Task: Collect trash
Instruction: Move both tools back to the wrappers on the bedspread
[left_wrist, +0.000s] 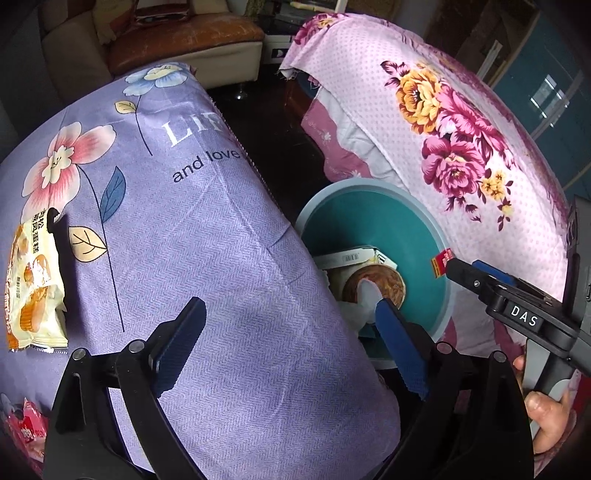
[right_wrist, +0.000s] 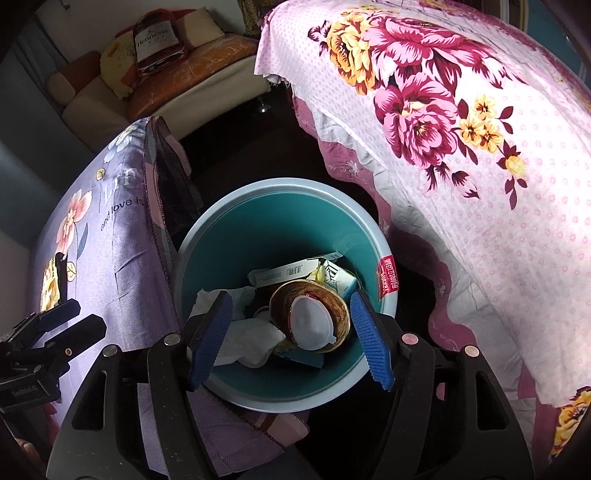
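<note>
The right gripper (right_wrist: 291, 339) hangs above the teal bin (right_wrist: 258, 400), jaws spread and empty. Left of the bin, over the purple cloth (left_wrist: 221, 258), the left gripper (left_wrist: 291, 350) also gapes empty, near a yellow snack wrapper (left_wrist: 33, 284).

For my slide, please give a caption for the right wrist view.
Open right gripper above the teal bin holding a paper cup.
</note>
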